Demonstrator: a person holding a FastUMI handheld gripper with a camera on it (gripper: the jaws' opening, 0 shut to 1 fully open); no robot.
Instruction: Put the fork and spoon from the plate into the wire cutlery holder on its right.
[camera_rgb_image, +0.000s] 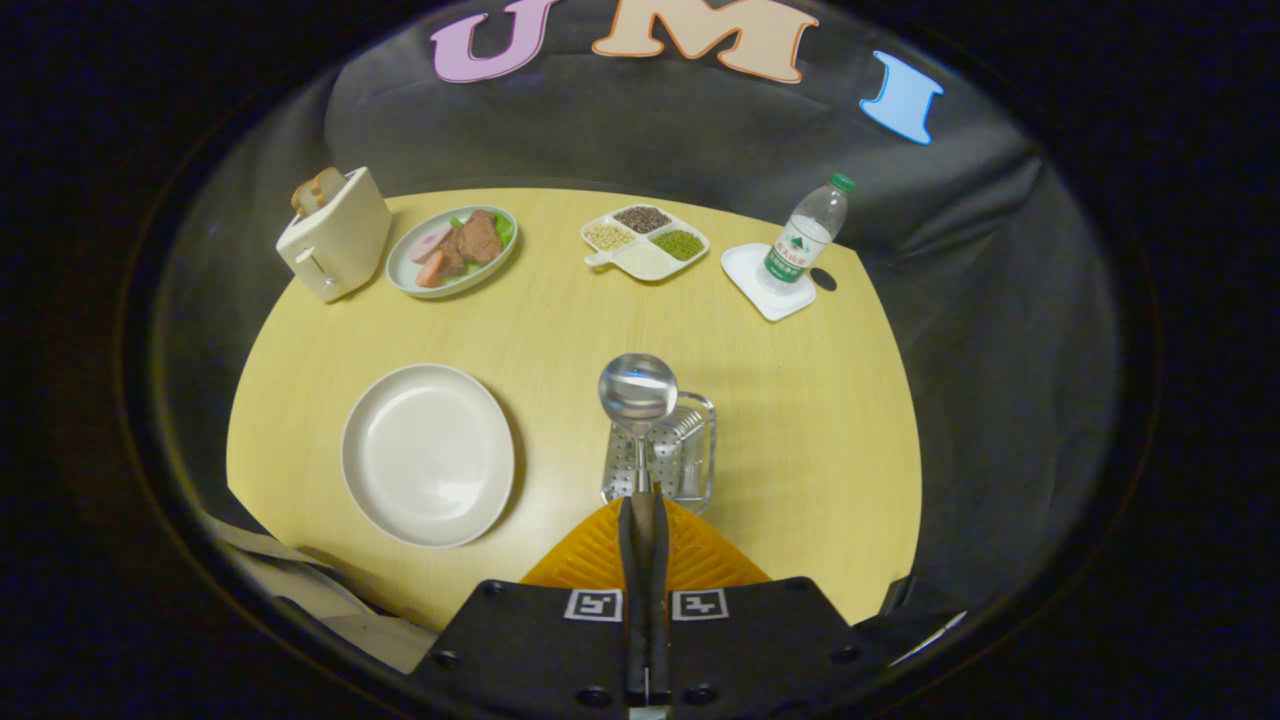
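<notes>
The spoon (638, 388) is clamped between the gripper (644, 512) fingers, over the wire cutlery holder (690, 455) on the yellow table (800, 420); black cloth hangs beyond; the bottle (805, 240) label cannot be read.

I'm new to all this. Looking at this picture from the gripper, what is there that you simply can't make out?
- Gripper view: the spoon handle's end is hidden between the shut gripper fingers.
- Whether the fork lies in the wire cutlery holder: the spoon and fingers cover part of it.
- The water bottle label is too small.
- The toaster's far side faces away.
</notes>
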